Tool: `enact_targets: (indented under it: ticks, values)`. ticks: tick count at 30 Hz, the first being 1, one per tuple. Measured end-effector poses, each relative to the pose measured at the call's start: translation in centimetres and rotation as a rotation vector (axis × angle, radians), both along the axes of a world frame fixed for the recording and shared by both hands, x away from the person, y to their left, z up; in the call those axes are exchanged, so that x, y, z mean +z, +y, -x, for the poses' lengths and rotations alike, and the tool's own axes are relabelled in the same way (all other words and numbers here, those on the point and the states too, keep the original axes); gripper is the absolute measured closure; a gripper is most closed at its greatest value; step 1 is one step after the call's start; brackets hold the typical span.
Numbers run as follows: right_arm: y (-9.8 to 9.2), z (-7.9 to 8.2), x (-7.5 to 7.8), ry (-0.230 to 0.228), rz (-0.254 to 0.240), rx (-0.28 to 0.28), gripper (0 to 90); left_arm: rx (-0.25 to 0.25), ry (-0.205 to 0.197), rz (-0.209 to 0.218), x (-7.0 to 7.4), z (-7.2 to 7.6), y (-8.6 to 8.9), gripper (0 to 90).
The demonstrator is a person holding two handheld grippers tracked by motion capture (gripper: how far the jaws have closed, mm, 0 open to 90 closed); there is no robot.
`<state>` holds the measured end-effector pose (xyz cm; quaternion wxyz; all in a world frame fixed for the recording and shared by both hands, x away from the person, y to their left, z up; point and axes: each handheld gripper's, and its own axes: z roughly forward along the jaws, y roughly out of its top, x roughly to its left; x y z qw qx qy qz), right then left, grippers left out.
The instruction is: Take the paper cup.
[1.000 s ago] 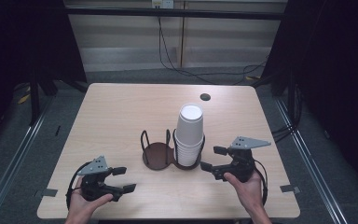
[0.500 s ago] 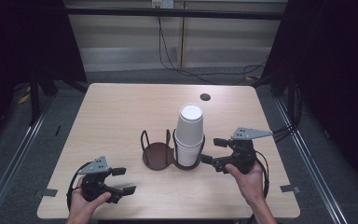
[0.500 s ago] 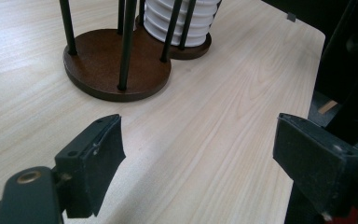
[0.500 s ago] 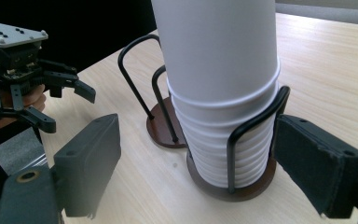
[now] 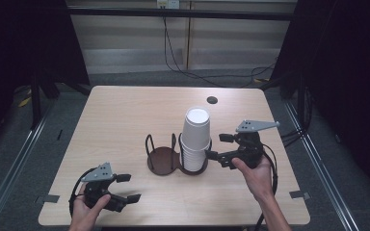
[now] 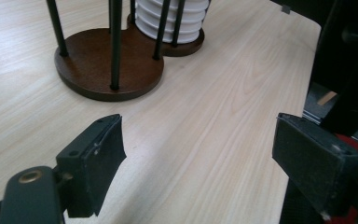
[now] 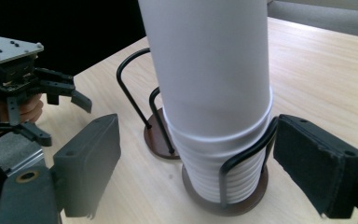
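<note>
Closing in from a second ago, the right gripper (image 5: 220, 147), jaws spread, is being brought against the cup stack (image 5: 194, 139); a grasp is likely being prepared, while the left gripper (image 5: 125, 187) is being kept open, empty.

Light: your table (image 5: 125, 120) is evenly lit from above; surroundings fall to near black.
Shadows: soft and short under the cup holder (image 5: 164, 161).
Glare: the white cup stack (image 7: 209, 70) nearly washes out.
Focus: your near jaws blur slightly in both gripper views.

cup stack (image 7: 209, 93): top cut off by right gripper view's edge | small dark spot (image 5: 212, 100) on far table: too small to tell
</note>
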<state>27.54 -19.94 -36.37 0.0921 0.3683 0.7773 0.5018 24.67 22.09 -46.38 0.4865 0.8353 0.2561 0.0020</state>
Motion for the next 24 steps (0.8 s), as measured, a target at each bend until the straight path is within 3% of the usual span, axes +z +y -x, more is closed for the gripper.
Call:
enact_targets:
  ticks: [13, 24]
  values:
    - [1.1, -1.9, 2.0, 0.024, 0.014, 0.046, 14.9, 0.006, 0.014, 0.003, -0.1, -0.2, 0.1, 16.6]
    - [1.7, -3.4, 3.3, 0.023, 0.035, 0.043, 14.8, 0.007, 0.020, 0.005, -0.1, -0.2, 0.1, 16.7]
